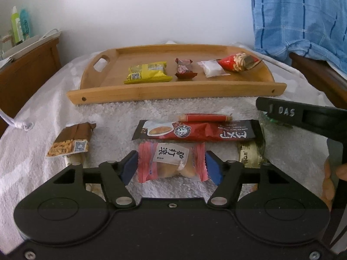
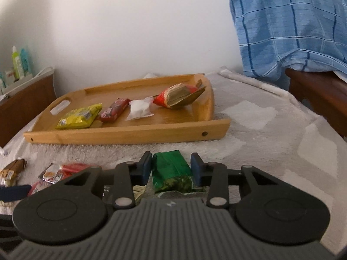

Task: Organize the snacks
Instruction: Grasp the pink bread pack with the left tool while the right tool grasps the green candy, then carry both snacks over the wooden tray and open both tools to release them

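Snacks (image 1: 173, 127) litter a white fleece blanket (image 1: 43, 112) by white wall — left gripper (image 1: 171, 166) clasps pink packet (image 1: 171, 162), right gripper (image 2: 171, 169) green packet (image 2: 171, 171).

Bare towel (image 2: 271, 130) right of tray (image 2: 134, 137), snacks (image 1: 195, 130) crowding front

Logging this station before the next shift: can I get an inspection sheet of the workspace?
Surface: white fleece blanket.
Job's things: wooden tray holds four snacks, among them a yellow packet; a long dark-red packet and others lie loose.
Clutter: nothing seen.
Grippers: left tongs flank the pink pastry packet; right tongs flank the green packet.
Cables: white cord.
Surroundings: blue plaid cloth, bottles.
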The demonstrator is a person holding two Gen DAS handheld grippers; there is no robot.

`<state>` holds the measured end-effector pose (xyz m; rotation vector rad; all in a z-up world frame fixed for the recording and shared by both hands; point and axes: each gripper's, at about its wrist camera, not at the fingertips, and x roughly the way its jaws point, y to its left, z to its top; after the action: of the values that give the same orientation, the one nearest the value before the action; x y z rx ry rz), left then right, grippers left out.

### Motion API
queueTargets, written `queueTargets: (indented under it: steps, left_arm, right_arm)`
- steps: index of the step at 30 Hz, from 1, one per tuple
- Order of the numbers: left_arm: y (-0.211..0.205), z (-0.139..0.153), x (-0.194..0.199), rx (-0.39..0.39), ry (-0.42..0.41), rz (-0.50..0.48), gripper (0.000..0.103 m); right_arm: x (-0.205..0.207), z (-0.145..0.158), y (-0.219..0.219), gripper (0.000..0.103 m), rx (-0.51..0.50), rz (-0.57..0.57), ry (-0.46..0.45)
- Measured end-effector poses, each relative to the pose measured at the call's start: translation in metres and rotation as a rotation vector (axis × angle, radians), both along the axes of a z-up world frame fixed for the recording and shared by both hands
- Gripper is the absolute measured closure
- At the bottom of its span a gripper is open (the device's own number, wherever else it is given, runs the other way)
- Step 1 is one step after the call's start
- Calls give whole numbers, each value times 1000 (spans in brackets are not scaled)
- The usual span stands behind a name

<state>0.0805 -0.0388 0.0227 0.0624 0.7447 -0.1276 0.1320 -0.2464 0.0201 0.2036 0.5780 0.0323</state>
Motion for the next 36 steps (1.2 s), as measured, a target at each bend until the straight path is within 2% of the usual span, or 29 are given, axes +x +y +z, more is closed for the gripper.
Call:
queueTargets:
  steps: [2,3,7,9,11,18,21,22,24,25,27,31,36]
  left_arm:
    - [0,1,-2,4,-8,-7,52]
    - [0,3,-3,-4,-5,-13,58]
    - [0,7,-6,-12,-2,-13,60]
    - [1,9,-8,-16,-7,-12,61]
    - [2,11,-9,-25,-11,-7,61]
    - [5,19,-7,-36,-23,15,61]
    - [5,21,-5,-38,-27,20,61]
    - [5,22,-5,-36,-29,21,61]
    - [5,24,-4,-29,-29,25,62]
    - [4,26,-4,-20,-33,29,62]
    - [3,31,-4,-5,-52,28,62]
    - [7,45,2,-26,-82,22,62]
    - [12,63,24,-36,-101,17,62]
  right_arm:
    - [-2,2,-4,71,23,-11,-14]
    - [-2,3,-6,72,30,-16,-20]
    - [-3,5,-11,73,32,-25,-23]
    - [-6,5,-12,58,26,-28,-20]
    - [-11,5,-13,51,15,-34,-13]
    - [-20,-1,-11,34,-17,-42,29]
    - [-17,-5,-8,32,-36,-39,49]
    - [-16,-5,-7,45,-43,-30,53]
    - [-16,-4,-3,63,-65,-16,43]
    - [-17,-2,-4,66,-43,-2,30]
    - [-21,3,-9,67,33,18,5]
    - [-28,14,-11,67,3,19,-68]
    - [-18,33,-27,67,47,13,-114]
